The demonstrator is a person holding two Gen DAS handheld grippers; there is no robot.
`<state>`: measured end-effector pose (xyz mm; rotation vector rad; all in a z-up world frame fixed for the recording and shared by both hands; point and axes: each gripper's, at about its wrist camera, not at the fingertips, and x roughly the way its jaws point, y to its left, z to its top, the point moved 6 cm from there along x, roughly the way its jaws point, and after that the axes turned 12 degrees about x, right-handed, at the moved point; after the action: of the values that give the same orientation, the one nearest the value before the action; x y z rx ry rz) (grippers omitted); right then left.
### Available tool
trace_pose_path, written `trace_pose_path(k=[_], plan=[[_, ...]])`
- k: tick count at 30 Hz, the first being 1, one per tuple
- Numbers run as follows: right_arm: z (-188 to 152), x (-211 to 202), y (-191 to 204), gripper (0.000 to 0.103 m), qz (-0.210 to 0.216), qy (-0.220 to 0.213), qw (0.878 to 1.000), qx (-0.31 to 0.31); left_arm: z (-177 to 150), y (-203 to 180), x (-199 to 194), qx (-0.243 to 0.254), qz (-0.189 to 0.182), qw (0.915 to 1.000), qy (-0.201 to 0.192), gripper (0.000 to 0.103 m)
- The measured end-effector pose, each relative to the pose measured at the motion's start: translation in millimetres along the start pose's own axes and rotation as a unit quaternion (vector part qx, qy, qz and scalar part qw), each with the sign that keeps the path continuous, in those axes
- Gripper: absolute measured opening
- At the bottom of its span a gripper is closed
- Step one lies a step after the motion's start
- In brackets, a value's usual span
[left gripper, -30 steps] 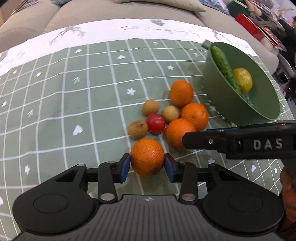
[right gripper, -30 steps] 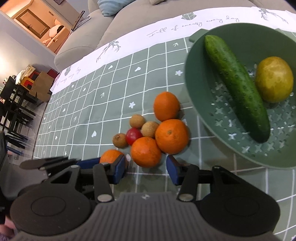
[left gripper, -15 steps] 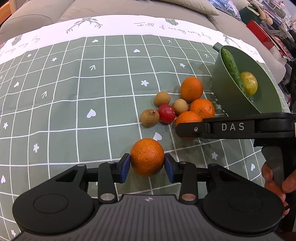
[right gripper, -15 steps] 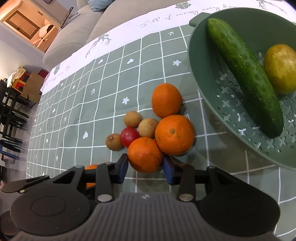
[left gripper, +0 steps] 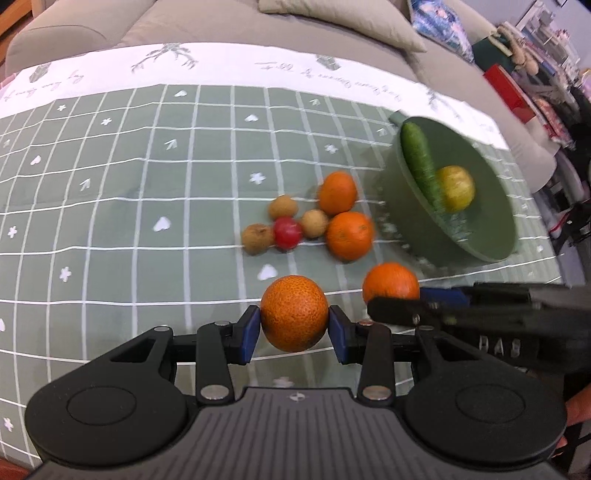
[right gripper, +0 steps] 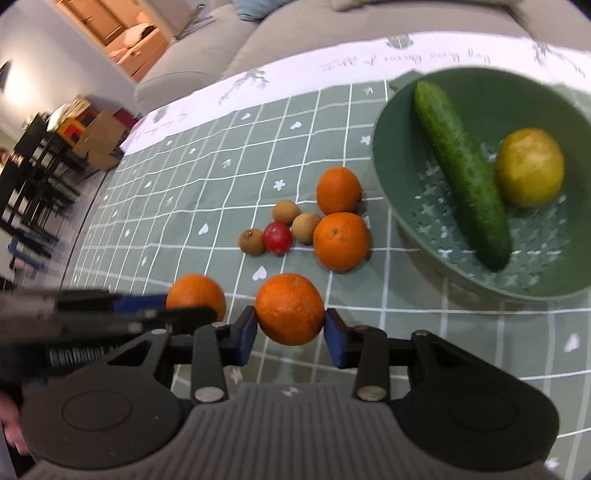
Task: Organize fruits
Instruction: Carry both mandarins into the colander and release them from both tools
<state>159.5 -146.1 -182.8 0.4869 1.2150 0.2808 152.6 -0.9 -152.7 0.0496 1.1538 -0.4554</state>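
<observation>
My left gripper (left gripper: 294, 328) is shut on an orange (left gripper: 293, 314) and holds it above the green checked cloth. My right gripper (right gripper: 290, 330) is shut on a second orange (right gripper: 290, 308), also off the cloth. The two grippers hang side by side, and each shows in the other's view with its orange (left gripper: 390, 282) (right gripper: 195, 295). Beyond them on the cloth lie two more oranges (right gripper: 339, 190) (right gripper: 341, 240), three small brown fruits (right gripper: 286, 211) and a small red fruit (right gripper: 277, 238). A green strainer bowl (right gripper: 498, 96) to the right holds a cucumber (right gripper: 461, 173) and a yellow fruit (right gripper: 530, 171).
A grey sofa (left gripper: 221, 22) with cushions runs along the table's far edge. Dark chairs (right gripper: 33, 177) and a doorway stand off to the left in the right wrist view. A person's fingers (left gripper: 576, 410) show at the right edge of the left wrist view.
The right gripper closed on the nearest orange of the pile and lifted it away. The left gripper rose with its orange. Both views now sit higher and further back from the fruit.
</observation>
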Motion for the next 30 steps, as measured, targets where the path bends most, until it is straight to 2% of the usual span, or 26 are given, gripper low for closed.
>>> trace_pose_path(k=[7,16,19,24,30], plan=[[5,-53,-20,0.036,-0.007,-0.021,0.999,-0.045,29,-37,-10,0.023,-0.029,0.9993,-0.010,0.044],[38,-99,-59,0.036,-0.051,-0.041,0.994,-0.089,73,-97,0,0.065,-0.072,0.9953,-0.011,0.044],[51,-100,-70,0.036,-0.071,-0.035,0.991,-0.108,85,-109,14,0.055,-0.085,0.9948,0.003,0.044],[71,-84,-87,0.036,-0.098,-0.007,0.986,-0.138,102,-120,38,0.042,-0.087,0.9949,0.029,0.044],[88,-50,-100,0.036,-0.117,0.049,0.974,-0.189,114,-126,67,0.054,-0.080,0.9933,0.063,0.044]])
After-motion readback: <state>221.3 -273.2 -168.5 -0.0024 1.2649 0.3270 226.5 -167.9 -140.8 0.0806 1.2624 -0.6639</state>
